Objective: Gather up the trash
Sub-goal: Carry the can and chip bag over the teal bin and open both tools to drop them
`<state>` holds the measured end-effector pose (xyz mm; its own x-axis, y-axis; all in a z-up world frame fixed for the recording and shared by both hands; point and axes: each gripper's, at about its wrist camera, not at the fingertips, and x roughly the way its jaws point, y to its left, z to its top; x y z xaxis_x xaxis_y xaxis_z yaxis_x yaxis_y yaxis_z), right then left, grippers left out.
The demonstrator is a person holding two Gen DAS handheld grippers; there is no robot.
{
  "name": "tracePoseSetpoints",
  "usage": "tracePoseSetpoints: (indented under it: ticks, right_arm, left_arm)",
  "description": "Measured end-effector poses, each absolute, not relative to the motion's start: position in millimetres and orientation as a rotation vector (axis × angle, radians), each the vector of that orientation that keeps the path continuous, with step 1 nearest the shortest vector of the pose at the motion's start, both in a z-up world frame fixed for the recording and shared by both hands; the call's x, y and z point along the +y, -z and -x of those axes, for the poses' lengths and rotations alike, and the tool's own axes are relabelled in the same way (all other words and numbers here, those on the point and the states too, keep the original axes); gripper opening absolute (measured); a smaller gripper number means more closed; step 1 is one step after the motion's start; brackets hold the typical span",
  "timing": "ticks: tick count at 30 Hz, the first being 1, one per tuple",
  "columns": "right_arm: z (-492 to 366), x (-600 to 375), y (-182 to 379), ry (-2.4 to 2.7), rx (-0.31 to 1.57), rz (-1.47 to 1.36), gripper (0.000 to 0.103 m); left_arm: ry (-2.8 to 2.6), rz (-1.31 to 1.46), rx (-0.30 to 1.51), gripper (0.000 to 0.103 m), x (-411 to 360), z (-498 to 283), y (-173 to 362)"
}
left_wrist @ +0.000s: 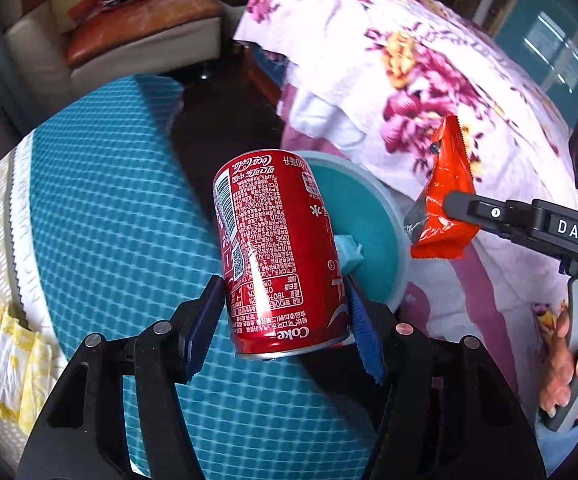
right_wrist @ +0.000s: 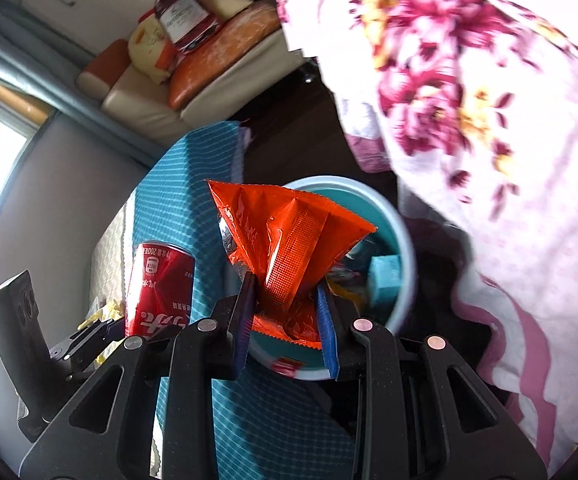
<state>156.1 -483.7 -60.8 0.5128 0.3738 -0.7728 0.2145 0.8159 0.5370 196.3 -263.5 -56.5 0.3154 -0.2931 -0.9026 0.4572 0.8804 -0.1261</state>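
My left gripper (left_wrist: 285, 304) is shut on a red Coke can (left_wrist: 277, 248) and holds it in the air in front of a teal waste bin (left_wrist: 377, 216). My right gripper (right_wrist: 285, 300) is shut on a crumpled orange-red snack wrapper (right_wrist: 285, 236) and holds it above the bin's (right_wrist: 407, 264) open mouth. The wrapper (left_wrist: 445, 204) and right gripper (left_wrist: 461, 204) show at the right of the left wrist view. The can (right_wrist: 157, 288) shows at the left of the right wrist view. A light-blue box (right_wrist: 385, 280) and other scraps lie inside the bin.
A teal checked mat (left_wrist: 105, 208) covers the surface to the left of the bin. A white floral quilt (left_wrist: 429, 64) hangs over a bed on the right. A cream and orange sofa (left_wrist: 129, 28) stands behind, across a dark floor. Yellow-patterned cloth (left_wrist: 5, 344) lies lower left.
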Motion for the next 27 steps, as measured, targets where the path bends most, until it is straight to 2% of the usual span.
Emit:
tracePoseSetpoints:
  ticks: [16,17,19,21,27]
  right_arm:
    - [-152.6,-498.3,77.9,-0.092,1.069,-0.651,0.028]
    - [-153.3,-498.0,78.7,-0.092,1.072,-0.651,0.028]
    - [-155.3,-494.9,80.5,-0.092,1.076,-0.65,0.028]
    - [-154.8,-494.1,80.7,-0.093,1.078,-0.648,0.028]
    - [-159.1,-488.0,84.8,-0.091,1.089,-0.646,0.028]
  left_arm:
    - [0.518,-0.235,1.201,0.062,-291.1,-200.7,74.6]
    - [0.517,-0.241,1.2,0.064,-292.3,-201.5,75.1]
    - [0.512,-0.25,1.192,0.076,-292.8,-201.6,75.0]
    - [0.498,-0.249,1.181,0.082,-290.7,-201.4,74.3]
    - [0.466,-0.238,1.184,0.091,-280.1,-200.5,75.8]
